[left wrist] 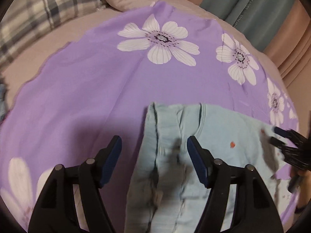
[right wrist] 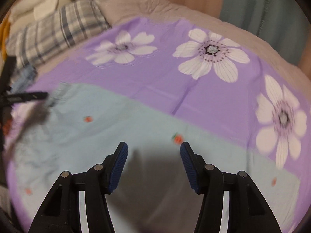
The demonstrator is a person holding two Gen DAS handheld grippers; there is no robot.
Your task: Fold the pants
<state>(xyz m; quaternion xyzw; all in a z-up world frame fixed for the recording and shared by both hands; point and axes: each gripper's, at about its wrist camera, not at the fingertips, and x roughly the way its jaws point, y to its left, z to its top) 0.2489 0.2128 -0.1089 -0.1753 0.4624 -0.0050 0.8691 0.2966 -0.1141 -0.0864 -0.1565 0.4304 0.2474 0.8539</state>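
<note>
the pants (left wrist: 194, 136) lie on the sheet (left wrist: 97, 77), with the pillow (left wrist: 38, 9) behind at the left.

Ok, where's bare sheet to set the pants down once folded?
Free: purple sheet between the pants and the plaid pillow, and left of the left claw. Crowded: right of the pants, where the right claw works.

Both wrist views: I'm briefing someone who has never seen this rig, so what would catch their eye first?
The purple sheet with big white flowers fills both views, spread over the bed. On it lie the pale blue pants, dotted with small red marks, their edge bunched between the open left gripper. The right gripper hangs open above the flat blue cloth.
</note>
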